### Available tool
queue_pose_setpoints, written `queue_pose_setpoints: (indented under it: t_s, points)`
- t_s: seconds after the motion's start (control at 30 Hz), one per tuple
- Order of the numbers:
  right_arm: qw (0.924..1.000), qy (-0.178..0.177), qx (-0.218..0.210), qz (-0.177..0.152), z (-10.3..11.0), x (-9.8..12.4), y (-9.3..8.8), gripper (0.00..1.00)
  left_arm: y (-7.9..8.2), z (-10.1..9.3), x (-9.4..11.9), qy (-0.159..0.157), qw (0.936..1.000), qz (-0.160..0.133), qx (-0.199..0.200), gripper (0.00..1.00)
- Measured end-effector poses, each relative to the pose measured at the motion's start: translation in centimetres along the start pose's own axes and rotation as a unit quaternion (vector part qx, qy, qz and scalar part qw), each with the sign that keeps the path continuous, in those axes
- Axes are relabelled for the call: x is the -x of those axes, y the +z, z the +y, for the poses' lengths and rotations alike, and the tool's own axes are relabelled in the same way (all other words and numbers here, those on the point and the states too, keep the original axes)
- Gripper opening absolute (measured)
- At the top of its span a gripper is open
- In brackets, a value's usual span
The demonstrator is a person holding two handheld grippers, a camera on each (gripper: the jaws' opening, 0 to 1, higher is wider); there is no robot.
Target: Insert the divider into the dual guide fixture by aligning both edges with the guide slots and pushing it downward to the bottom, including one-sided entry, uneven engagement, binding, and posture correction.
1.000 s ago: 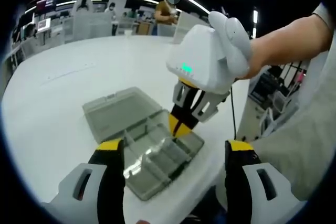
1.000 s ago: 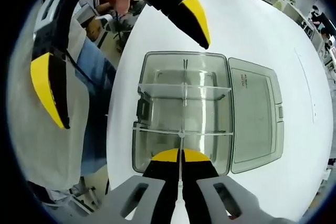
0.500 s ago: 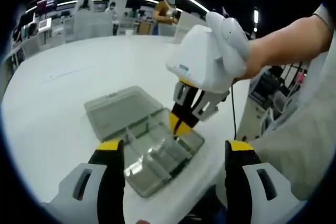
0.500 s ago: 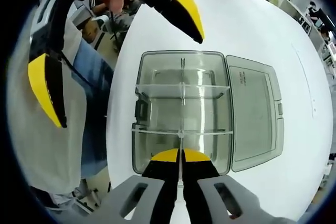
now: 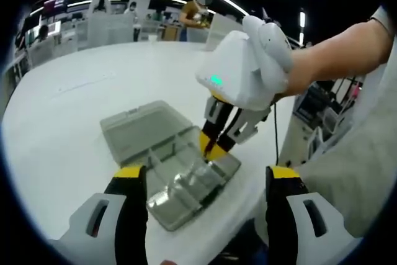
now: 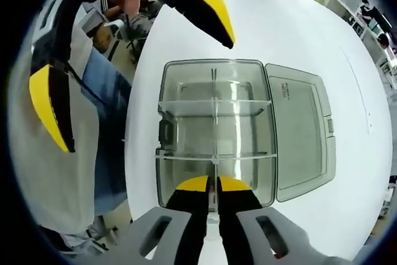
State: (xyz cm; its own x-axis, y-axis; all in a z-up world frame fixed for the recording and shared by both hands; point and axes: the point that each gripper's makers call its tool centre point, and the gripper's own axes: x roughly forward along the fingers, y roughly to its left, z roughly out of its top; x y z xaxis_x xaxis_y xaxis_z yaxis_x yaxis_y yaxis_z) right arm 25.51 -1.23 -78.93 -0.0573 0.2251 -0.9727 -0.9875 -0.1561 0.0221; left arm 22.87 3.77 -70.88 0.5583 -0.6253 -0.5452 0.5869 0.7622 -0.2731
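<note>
Two claws work over a clear box (image 6: 214, 131) on a white table (image 6: 291, 35). The right claw (image 6: 213, 185) has its yellow-tipped jaws pressed nearly together on the thin edge of a clear divider (image 6: 214, 116). That divider runs straight ahead from the jaws, along the box's middle, crossing two cross walls. The box's open lid (image 6: 301, 131) lies flat to the right of the claw. In the left gripper view the right claw (image 5: 213, 147) stands tips-down in the box (image 5: 180, 169), held by a hand (image 5: 335, 51). The left claw (image 5: 201, 184) hangs wide apart, holding nothing, with the box just ahead between its jaws.
</note>
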Motion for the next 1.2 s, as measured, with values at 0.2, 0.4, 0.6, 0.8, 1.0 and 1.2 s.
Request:
queue_pose_setpoints:
  t_s: [0.2,0.4,0.6,0.8,1.0,1.2]
  points:
    - [0.9997,-0.005,-0.022,-0.013,-0.4,0.4,0.3,0.04,-0.2,-0.1,0.1,-0.002,1.0,0.002,-0.001,0.76]
    - [0.9978,-0.004,-0.056,-0.035,-0.4,0.9,0.7,0.08,-0.4,-0.1,0.2,-0.002,1.0,0.002,0.001,0.76]
    - [0.9943,0.004,-0.081,-0.07,0.2,1.8,1.2,0.1,-0.4,0.2,0.4,0.001,1.0,-0.001,0.007,0.76]
    - [0.9897,0.002,-0.108,-0.093,0.3,2.4,1.1,0.12,-0.3,0.5,0.6,0.004,1.0,-0.003,0.008,0.76]
    - [0.9823,-0.003,-0.136,-0.129,0.4,3.4,1.4,0.14,-0.2,1.0,1.0,0.008,0.9999,-0.005,0.012,0.76]
    - [0.9781,-0.006,-0.146,-0.148,0.7,3.9,1.3,0.16,-0.4,1.6,1.4,0.012,0.9998,-0.003,0.014,0.76]
